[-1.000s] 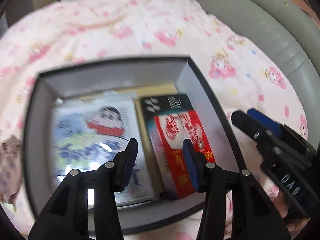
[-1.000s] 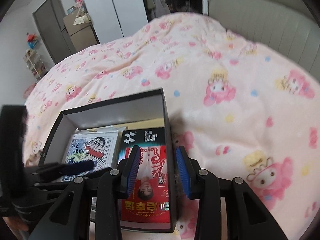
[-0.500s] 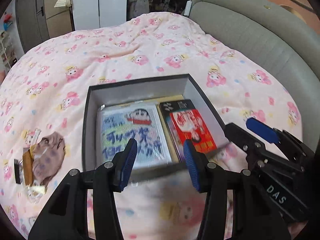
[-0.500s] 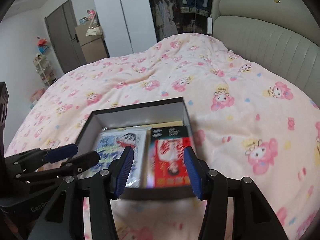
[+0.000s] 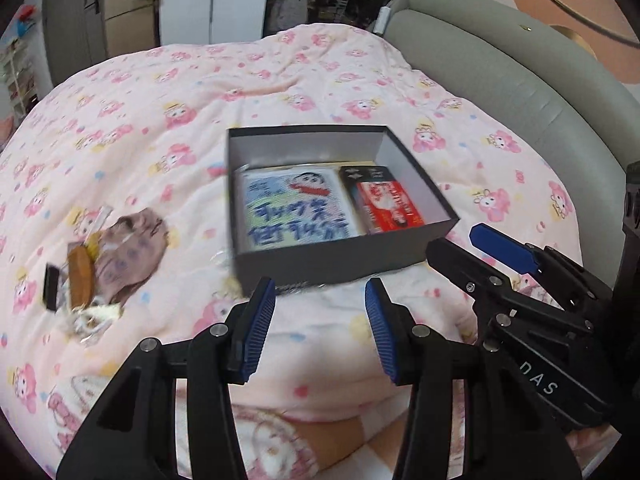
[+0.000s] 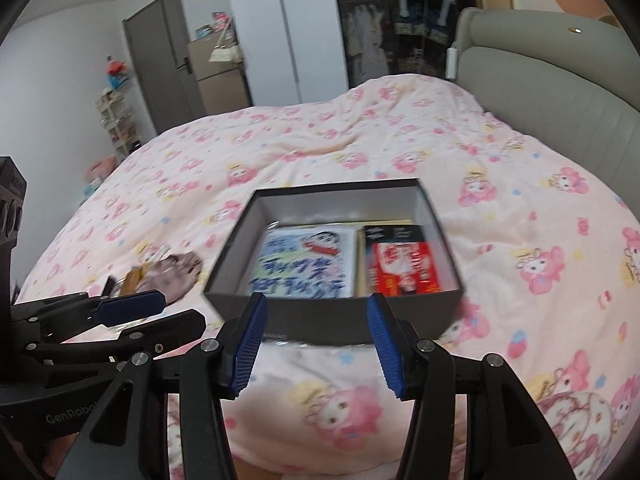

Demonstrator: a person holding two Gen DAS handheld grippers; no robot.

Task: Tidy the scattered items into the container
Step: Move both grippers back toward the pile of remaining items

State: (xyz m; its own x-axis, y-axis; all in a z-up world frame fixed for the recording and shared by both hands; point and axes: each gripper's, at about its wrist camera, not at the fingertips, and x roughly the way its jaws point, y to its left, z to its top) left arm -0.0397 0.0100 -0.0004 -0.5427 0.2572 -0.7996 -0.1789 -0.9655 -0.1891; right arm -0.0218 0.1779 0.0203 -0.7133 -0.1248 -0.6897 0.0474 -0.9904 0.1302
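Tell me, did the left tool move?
Yes. The left tool backed away from the box; it was above it, now it's short of the near wall.

Both wrist views, near, facing box (image 5: 344,256), bed (image 6: 400,152)

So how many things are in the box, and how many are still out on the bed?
In the dark grey cardboard box: 2, the blue cartoon packet and the red-and-black carton.
On the pink blanket: 1 jumbled pile of wrapped bits, uncountable.
Total: 3.
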